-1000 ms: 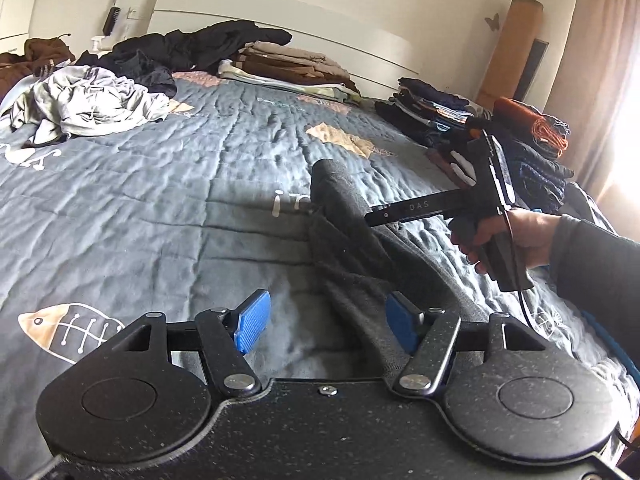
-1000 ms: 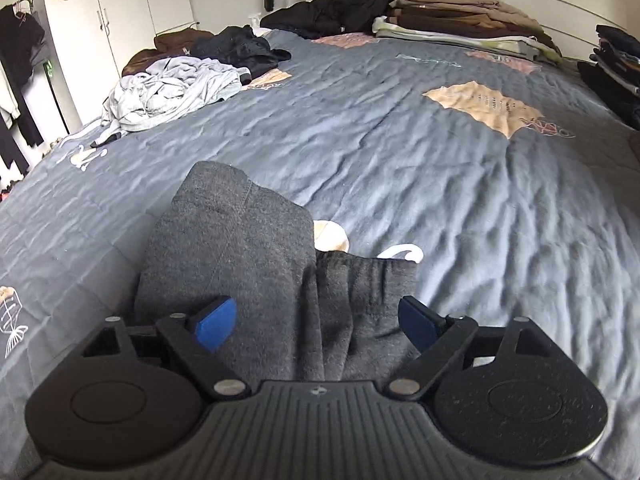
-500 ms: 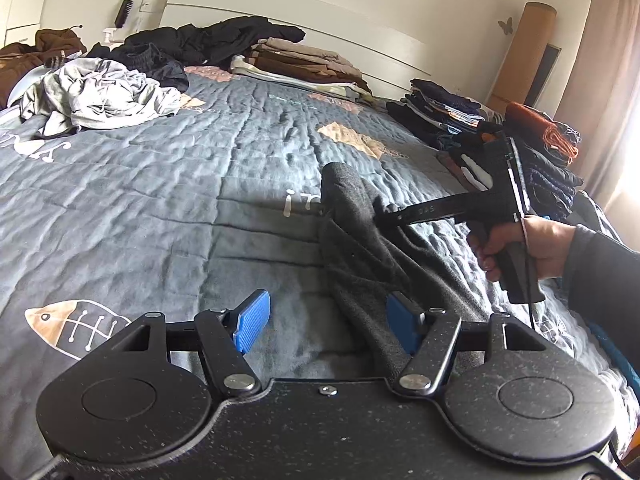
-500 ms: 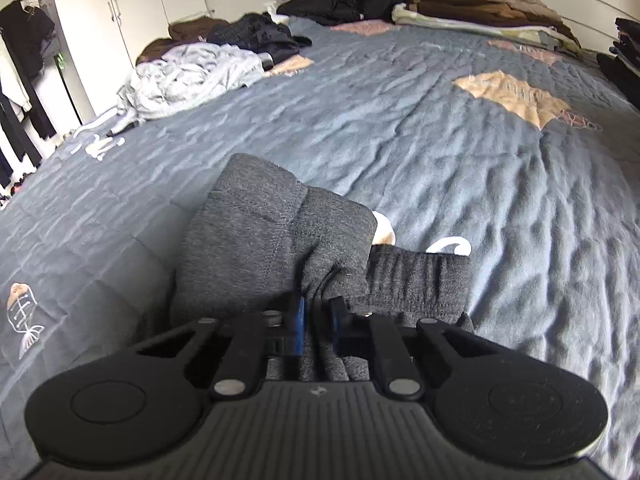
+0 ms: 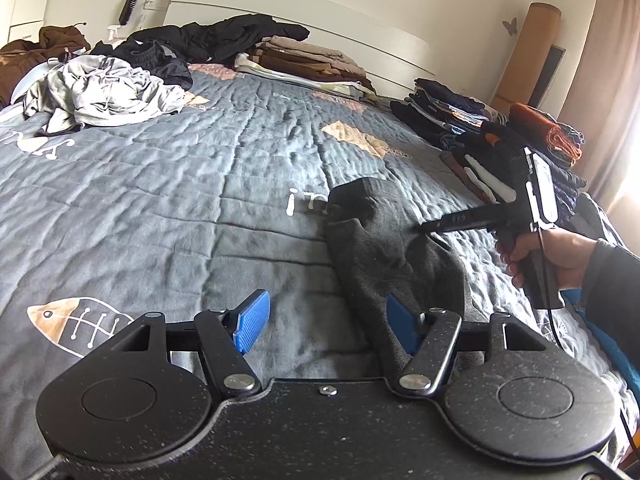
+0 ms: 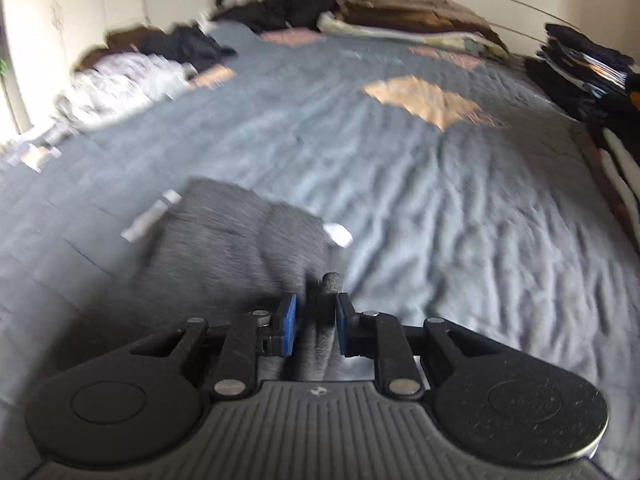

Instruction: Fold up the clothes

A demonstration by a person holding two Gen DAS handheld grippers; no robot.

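Our right hand grips its pistol handle, tilting the right gripper down onto the garment, a dark grey, fuzzy knit lying rumpled on the quilted blue-grey bedspread. Its jaws, just eased slightly, pinch a fold. Our left gripper hovers apart, its ribbed blue pads straddling the garment's near edge.

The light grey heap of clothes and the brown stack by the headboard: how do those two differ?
The light grey heap is crumpled and loose, while the brown stack is folded into flat, neat layers. The heap is pale grey; the stack is brown and beige. The heap lies toward the left side of the bed, the stack up against the headboard. Both rest on the grey-blue quilt.
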